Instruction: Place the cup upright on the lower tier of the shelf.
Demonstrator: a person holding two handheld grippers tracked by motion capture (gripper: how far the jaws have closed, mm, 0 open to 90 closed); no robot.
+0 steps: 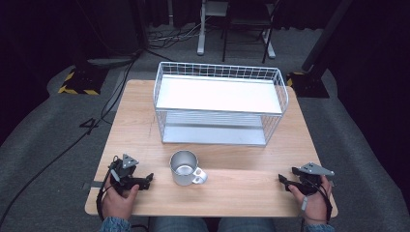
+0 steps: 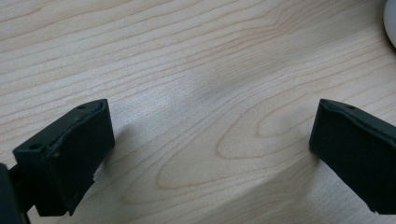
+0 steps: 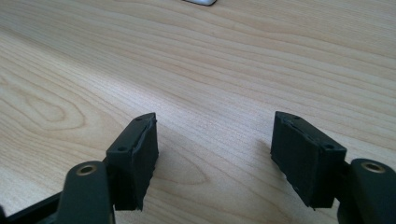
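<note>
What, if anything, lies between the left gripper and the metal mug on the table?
Nothing visible: bare wooden table separates the open left gripper from the handled silver metal mug, just to its right.

The right gripper (image 3: 215, 154) has its two black jaws spread wide with nothing between them, low over the pale, wood-grained desk (image 3: 201, 70). Well beyond the jaws, a sliver of a white object (image 3: 201, 2) meets the top edge.

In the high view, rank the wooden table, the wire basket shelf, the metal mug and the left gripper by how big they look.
1. Wooden table
2. White wire basket shelf
3 and 4. Metal mug and left gripper: they look close in size, too alike to rank.
</note>
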